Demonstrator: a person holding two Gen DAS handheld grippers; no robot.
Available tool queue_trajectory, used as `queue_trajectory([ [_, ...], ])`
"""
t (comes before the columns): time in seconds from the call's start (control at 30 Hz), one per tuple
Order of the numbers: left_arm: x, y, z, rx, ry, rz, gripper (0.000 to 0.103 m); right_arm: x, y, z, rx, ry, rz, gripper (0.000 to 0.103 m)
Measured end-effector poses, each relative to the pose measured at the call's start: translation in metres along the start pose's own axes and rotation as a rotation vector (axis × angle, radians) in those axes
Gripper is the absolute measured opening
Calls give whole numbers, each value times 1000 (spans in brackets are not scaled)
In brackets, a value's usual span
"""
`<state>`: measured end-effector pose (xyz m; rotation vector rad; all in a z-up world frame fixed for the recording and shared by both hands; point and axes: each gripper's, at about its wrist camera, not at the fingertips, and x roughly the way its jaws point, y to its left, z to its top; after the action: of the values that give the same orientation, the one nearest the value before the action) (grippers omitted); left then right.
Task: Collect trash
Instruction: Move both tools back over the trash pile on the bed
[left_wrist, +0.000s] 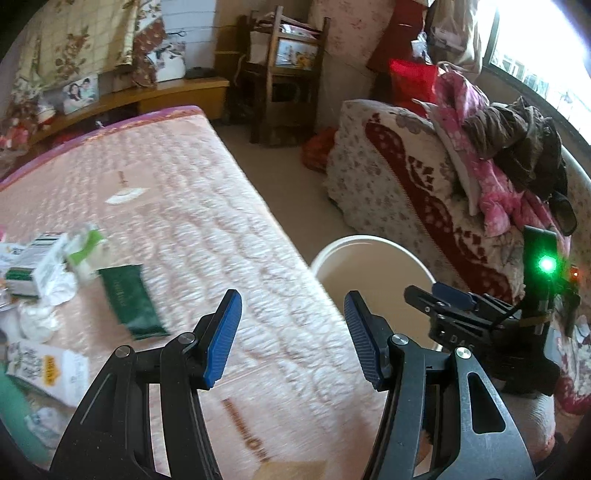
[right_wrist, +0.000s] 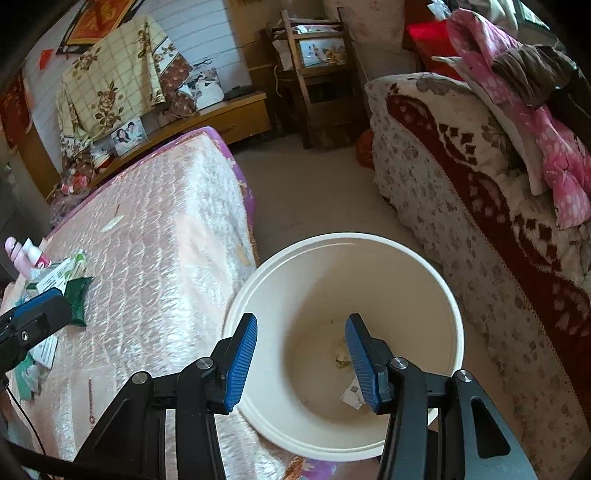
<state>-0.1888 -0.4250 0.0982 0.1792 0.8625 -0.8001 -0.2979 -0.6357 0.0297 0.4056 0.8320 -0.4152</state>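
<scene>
My left gripper (left_wrist: 292, 306) hovers open over the edge of the pink quilted bed (left_wrist: 207, 192), with nothing between its blue pads. To its left on the bed lie a dark green packet (left_wrist: 129, 301), small boxes (left_wrist: 33, 266), crumpled tissue (left_wrist: 62, 284) and a white carton (left_wrist: 51, 373). My right gripper (right_wrist: 303, 325) stands open above the white bucket (right_wrist: 369, 273) on the floor beside the bed, also empty. At the bucket's bottom lie a small paper scrap (right_wrist: 351, 397) and a yellowish crumb (right_wrist: 341, 356). In the left wrist view the bucket (left_wrist: 369, 269) shows just right of the bed.
A sofa under a floral red-and-cream blanket (right_wrist: 461, 192) with piled pink and brown clothes (right_wrist: 535, 110) runs along the right. A wooden chair (right_wrist: 317, 81) and a low wooden shelf (right_wrist: 221, 118) stand at the back. Bare floor (right_wrist: 310, 192) separates bed and sofa.
</scene>
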Motion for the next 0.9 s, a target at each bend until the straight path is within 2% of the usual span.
queue_trajectory([
  [0.37, -46, 53, -26, -27, -23, 74, 56, -13, 60, -10, -64, 6, 80, 51],
  [0.6, -76, 101, -45, -101, -26, 121, 56, -17, 107, -11, -133, 15, 149, 53],
  [0.9, -111, 160, -69, -163, -53, 257, 56, -13, 170, -16, -221, 28, 219, 57],
])
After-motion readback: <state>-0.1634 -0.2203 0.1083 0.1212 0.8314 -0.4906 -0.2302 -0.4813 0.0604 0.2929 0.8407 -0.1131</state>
